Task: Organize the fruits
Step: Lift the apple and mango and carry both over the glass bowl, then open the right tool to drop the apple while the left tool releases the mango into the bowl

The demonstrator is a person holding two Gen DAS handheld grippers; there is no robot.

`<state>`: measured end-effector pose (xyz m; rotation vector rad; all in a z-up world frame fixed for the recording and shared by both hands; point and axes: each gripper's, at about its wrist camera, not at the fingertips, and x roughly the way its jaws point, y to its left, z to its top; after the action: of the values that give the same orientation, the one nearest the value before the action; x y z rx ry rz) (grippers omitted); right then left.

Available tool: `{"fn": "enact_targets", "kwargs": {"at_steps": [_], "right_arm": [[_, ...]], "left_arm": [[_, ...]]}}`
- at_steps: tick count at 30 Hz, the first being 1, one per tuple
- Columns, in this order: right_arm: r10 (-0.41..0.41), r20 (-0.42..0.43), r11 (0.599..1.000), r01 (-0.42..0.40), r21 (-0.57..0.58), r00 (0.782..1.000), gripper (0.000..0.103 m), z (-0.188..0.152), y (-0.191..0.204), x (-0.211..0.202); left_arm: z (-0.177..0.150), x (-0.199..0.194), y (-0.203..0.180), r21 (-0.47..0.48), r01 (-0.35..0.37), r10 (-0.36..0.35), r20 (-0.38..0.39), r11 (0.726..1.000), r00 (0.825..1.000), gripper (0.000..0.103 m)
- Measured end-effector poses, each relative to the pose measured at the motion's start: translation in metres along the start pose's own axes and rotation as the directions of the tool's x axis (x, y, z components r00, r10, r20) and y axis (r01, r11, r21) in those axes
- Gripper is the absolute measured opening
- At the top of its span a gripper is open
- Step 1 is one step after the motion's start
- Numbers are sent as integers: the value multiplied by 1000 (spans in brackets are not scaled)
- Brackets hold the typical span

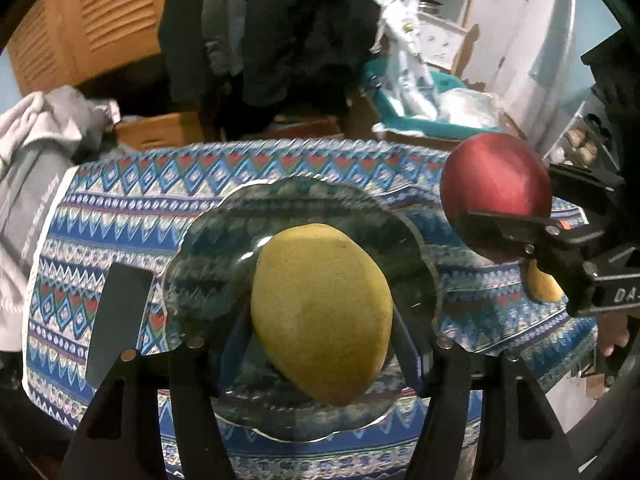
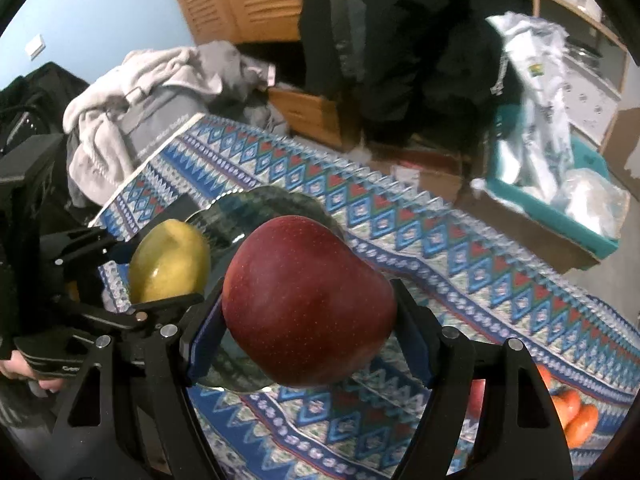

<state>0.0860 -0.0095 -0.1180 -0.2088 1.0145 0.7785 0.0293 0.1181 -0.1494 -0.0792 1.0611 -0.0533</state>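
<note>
Patterned cloth [image 1: 120, 208], glass plate [image 1: 304, 200] mid-table; left jaws gripping mango [image 1: 320, 312], right jaws apple [image 2: 308, 300].

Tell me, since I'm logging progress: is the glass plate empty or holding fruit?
Empty, it seems: the plate shows bare glass, while the mango and apple are held above it in the tongs.

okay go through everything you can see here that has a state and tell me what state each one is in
left gripper: shut on the yellow mango.
right gripper: shut on the red apple.
yellow mango: held above the glass plate.
red apple: held in the air.
glass plate: flat on the patterned cloth.
</note>
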Motion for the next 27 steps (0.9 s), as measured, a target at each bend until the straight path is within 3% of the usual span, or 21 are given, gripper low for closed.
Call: {"fn": "enact_targets", "kwargs": {"at_steps": [12, 16, 27], "right_arm": [[31, -138, 1000, -31, 2, 990, 76, -6, 21, 61], [22, -180, 1000, -23, -1, 983, 76, -15, 22, 76], [21, -227, 1000, -18, 17, 974, 76, -27, 18, 92]], "left_arm": [[-21, 35, 34, -41, -52, 48, -91, 998, 995, 66], [-30, 49, 47, -96, -40, 26, -148, 995, 989, 66], [-41, 65, 47, -95, -48, 26, -226, 994, 974, 66]]}}
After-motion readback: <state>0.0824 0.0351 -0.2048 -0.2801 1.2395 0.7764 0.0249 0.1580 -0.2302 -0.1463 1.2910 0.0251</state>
